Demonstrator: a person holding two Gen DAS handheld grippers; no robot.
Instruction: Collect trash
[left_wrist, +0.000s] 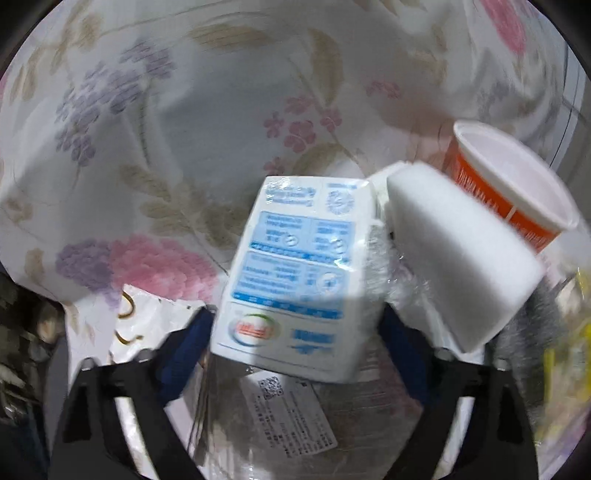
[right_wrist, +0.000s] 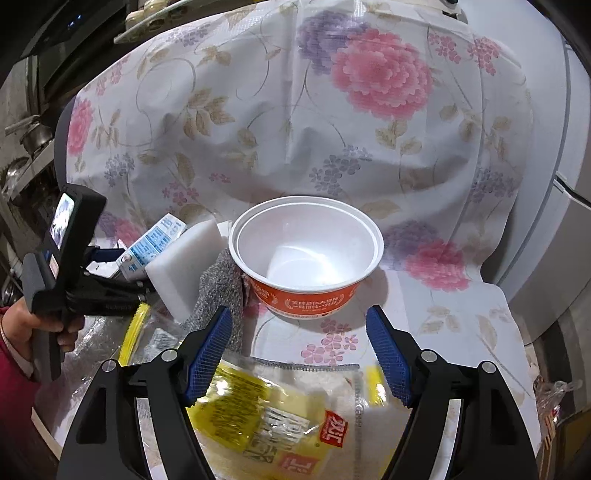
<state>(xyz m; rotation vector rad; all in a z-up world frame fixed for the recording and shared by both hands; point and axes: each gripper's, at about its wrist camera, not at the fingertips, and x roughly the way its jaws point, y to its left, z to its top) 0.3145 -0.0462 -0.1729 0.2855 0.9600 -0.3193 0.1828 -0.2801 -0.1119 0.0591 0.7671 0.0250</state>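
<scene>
Blurred carton (left_wrist: 291, 273) between spread left hand-held gripper (left_wrist: 295, 325); right hand-held gripper (right_wrist: 299, 354) spread, empty.

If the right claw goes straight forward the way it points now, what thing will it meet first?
Most likely the yellow wrapper, which lies directly under the open right claw and between its fingers. Beyond it stands the orange bowl, but the downward tilt suggests the wrapper comes first; depth is hard to judge.
</scene>
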